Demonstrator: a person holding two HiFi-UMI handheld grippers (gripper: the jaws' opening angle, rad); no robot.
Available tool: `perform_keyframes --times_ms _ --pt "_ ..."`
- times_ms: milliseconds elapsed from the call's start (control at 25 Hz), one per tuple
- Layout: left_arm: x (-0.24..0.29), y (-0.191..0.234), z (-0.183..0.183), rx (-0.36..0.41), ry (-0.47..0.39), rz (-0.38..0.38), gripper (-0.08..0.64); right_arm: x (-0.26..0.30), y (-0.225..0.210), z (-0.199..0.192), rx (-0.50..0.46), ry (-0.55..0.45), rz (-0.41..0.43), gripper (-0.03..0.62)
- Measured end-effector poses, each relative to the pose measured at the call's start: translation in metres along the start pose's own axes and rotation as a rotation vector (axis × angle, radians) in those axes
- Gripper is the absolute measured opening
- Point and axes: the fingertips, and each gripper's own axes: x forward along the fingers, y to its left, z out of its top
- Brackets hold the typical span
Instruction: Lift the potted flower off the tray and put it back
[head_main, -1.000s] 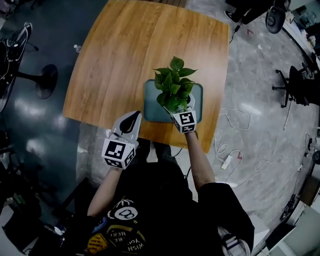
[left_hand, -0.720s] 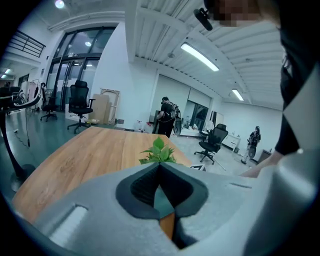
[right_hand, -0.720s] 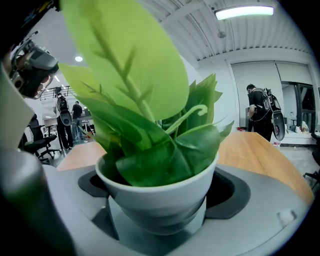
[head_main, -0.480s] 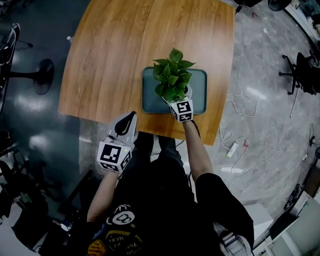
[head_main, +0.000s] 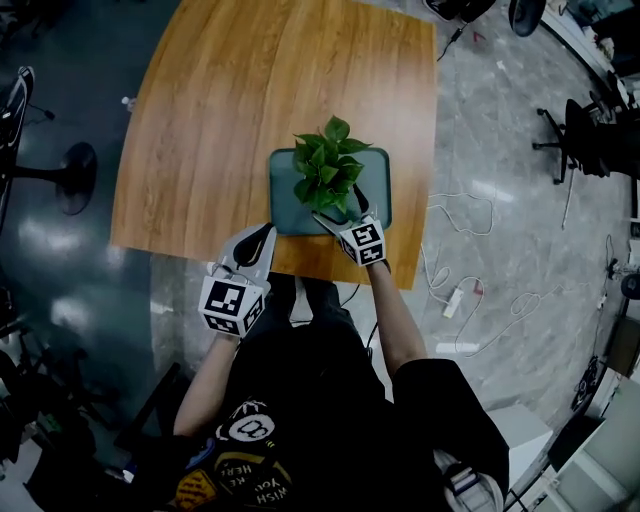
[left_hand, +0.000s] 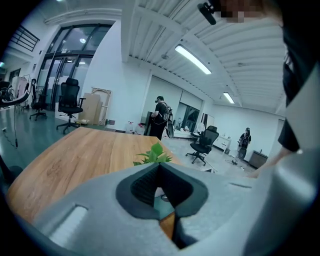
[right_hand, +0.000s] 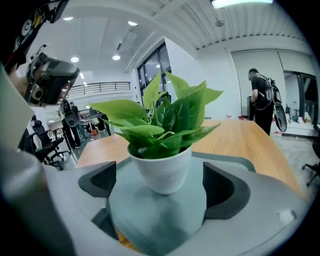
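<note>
1. Person: dark shirt (head_main: 300, 400) with patches. On one patch (head_main: 255, 482) the words "WISH YOU" and "HERE" can be made out; the rest is too small to read.
2. Left claw (head_main: 263, 235): clenched and empty, its dark pads meeting in a closed V. It is held off the near edge of the counter (head_main: 230, 110), to the left of the tray and well apart from the plant. Its marker cube (head_main: 232, 305) shows a black-and-white square code and no lettering.
3. Right claw (right_hand: 160, 189): released, with the pads spread wide. It reaches over the near edge of the tray (head_main: 378, 185). Its marker cube (head_main: 363, 241) carries a similar square code.
4. Potted flower (head_main: 327, 172): green leaves in a plain white pot (right_hand: 161, 172) with no visible label. It stands upright on the grey-green tray, in line with the gap between the right claw's pads. Neither pad is seen touching it.
5. Tray: a rounded rectangle lying flat on the wooden counter, close to the near edge and right of centre.
6. Floor beyond the counter's right side: loose cables and a white power strip (head_main: 453, 299). Farther off stands a black office chair (head_main: 575, 140).
</note>
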Motion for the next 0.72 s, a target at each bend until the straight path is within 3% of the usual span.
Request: perform_keyframes --times_ms 80,120,240,280,320,560,720 --pt "0.001 0.001 0.001 -0.003 -0.013 -0.004 -0.002 -0.027 0.001 -0.003 0.094 0.022 -0.016 0.491" --pt "0.001 0.002 0.002 -0.004 -0.021 -0.003 -0.002 -0.045 0.002 0.0 0.142 0.018 -0.032 0.418" --pt "-0.001 0.003 0.011 -0.004 -0.051 0.005 -0.002 -0.109 0.001 0.034 0.219 -0.082 -0.155 0.116" --pt "-0.003 0.001 0.015 -0.003 -0.064 0.004 -0.002 -0.129 0.003 0.05 0.22 -0.124 -0.199 0.038" --pt "-0.004 -0.001 0.02 0.0 -0.077 0.004 -0.002 -0.147 0.007 0.068 0.215 -0.161 -0.229 0.002" --pt "-0.01 -0.01 0.054 0.03 -0.133 0.034 -0.002 -0.2 0.037 0.157 0.138 -0.298 -0.303 0.002" --pt "-0.008 -0.03 0.069 0.038 -0.164 -0.019 -0.002 -0.192 0.046 0.179 0.109 -0.311 -0.303 0.0"
